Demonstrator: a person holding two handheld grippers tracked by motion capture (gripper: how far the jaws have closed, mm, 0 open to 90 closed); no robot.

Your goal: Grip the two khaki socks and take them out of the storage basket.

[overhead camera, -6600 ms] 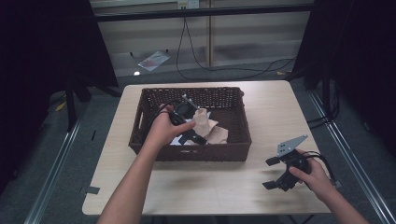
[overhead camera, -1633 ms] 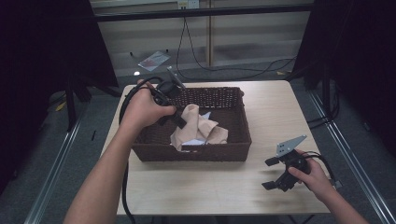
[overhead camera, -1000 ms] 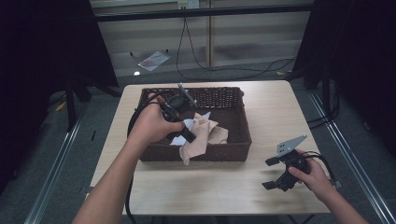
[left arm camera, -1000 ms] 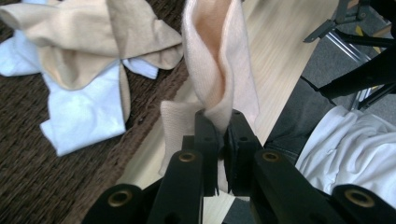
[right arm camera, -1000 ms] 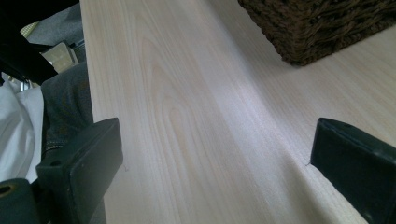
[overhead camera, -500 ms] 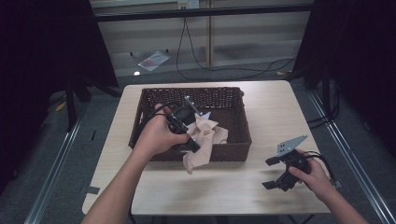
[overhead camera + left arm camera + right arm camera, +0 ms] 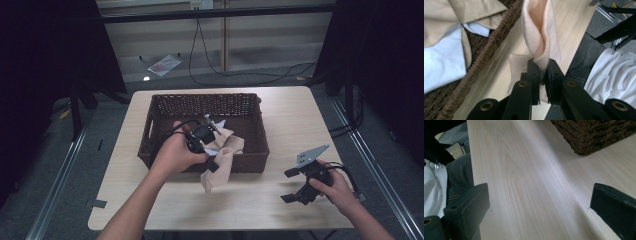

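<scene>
We've got the left tool (image 7: 541, 75) clamped tight on a fold of the soft peach-beige cloth (image 7: 216, 172), jaws pressed together with only fabric between them. The cloth hangs over the near rim of the dark brown woven wicker basket (image 7: 255, 155), its lower end resting on the pale wooden table (image 7: 290, 120) just in front of the basket, toward the table's near edge.

Watch that grip: in the left gripper view the cloth (image 7: 541, 37) is twisted and pinched by a narrow bunch, so we judge a quick pull could let it slide out. The rough basket rim (image 7: 486, 50) sits right beside the fabric, and a thread could catch on the weave. More tan and white cloths (image 7: 227, 140) lie in the basket just beside the held one; we can't tell whether they are tangled with it, and if so they could be dragged over the rim.

Over near the table's near right corner, the right tool (image 7: 295, 187) rests low by the table, jaws wide apart and holding nothing. It's well apart from the cloth, so no help if the piece slips.
</scene>
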